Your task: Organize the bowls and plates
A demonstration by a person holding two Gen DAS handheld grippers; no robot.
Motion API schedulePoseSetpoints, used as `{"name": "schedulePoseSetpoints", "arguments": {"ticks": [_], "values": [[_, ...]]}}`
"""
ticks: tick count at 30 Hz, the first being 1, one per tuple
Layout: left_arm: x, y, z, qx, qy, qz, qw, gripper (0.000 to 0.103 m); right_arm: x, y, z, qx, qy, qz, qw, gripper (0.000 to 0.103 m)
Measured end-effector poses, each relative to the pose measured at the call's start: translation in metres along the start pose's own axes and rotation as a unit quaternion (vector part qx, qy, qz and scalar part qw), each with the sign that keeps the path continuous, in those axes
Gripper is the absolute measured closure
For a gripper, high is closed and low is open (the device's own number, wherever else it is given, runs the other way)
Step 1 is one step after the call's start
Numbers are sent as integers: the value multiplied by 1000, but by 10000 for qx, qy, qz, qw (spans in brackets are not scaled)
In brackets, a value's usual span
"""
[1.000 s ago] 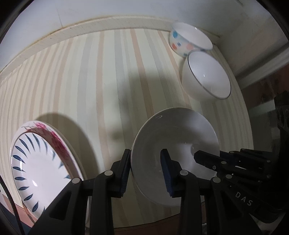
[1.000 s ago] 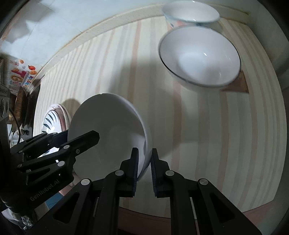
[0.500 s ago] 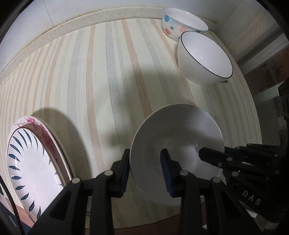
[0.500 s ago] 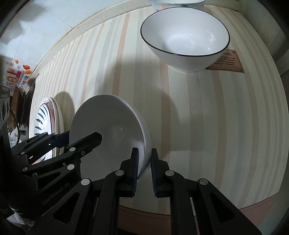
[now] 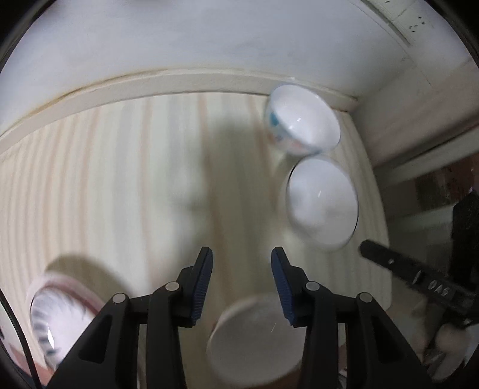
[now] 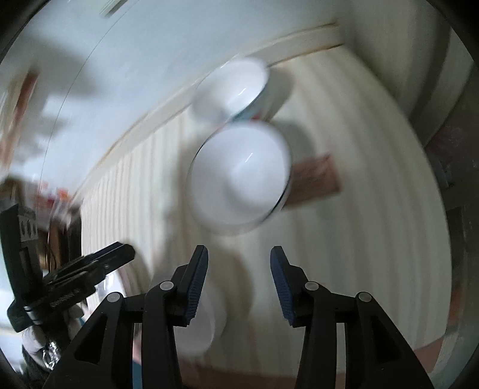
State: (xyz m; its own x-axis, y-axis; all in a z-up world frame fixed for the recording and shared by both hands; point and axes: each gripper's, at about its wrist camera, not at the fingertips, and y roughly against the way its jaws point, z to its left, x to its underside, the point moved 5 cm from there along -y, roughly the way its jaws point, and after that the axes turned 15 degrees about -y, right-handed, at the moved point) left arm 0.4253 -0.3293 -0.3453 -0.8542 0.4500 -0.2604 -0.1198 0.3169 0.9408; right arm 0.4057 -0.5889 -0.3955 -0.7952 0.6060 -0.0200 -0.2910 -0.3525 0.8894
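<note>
Both the left gripper (image 5: pixel 242 284) and right gripper (image 6: pixel 236 282) gape empty above the striped desk (image 5: pixel 119 185), where three bowls and one plate (image 5: pixel 57 317) leave its middle bare: a plain bowl (image 5: pixel 257 341) at the near edge and two bowls in the far right corner.

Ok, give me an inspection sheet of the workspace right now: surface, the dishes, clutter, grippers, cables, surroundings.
Surface: striped tablecloth, both views motion-blurred.
Job's things: plain white bowl sits at the near edge, released; black-rimmed bowl upright, and dotted bowl behind it near the wall; patterned plate at near left.
Clutter: brown tag beside the black-rimmed bowl.
Grippers: left gripper open, empty; right gripper open, empty.
Cables: thin black cable at the left edge.
Surroundings: white wall behind, wall socket upper right.
</note>
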Motion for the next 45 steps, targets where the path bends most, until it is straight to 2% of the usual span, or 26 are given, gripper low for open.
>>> {"name": "schedulePoseSetpoints", "arguments": {"ticks": [3,6,9,10,13,18,24,31,36,41,45], "values": [[-30,-30,-8,235,-102,199,9995,65,-25,-14,-8,-78,-315,26,9995,57],[-42,-56,-20,362,-252,366,9984,65,-39,-28,-13,-106,-452,79,9989,57],[-52,-74,-30,533,-311,406,9973,66,-47,-38,-17,10,-442,62,9990,69],[-51,-76,-35,570,-336,403,9970,70,-48,-39,-18,61,-424,46,9991,74],[-53,-81,-44,331,-572,324,9973,73,-51,-42,-20,266,-285,-75,9992,88],[-57,-78,-53,212,-745,258,9967,73,-50,-40,-18,357,-184,-114,9991,88],[-54,-52,-59,35,-826,44,9966,73,-40,-20,-5,232,-45,-202,9995,89],[-28,0,-53,-51,-742,-168,9971,73,-8,12,20,41,252,-191,9995,88],[5,29,-48,-166,-775,-192,9967,73,35,29,34,25,532,-68,9986,88],[41,39,-37,-117,-569,-39,9983,73,74,31,42,19,694,183,9974,89],[61,33,-29,-158,-430,115,9989,73,95,16,41,63,720,429,9965,89]]}}
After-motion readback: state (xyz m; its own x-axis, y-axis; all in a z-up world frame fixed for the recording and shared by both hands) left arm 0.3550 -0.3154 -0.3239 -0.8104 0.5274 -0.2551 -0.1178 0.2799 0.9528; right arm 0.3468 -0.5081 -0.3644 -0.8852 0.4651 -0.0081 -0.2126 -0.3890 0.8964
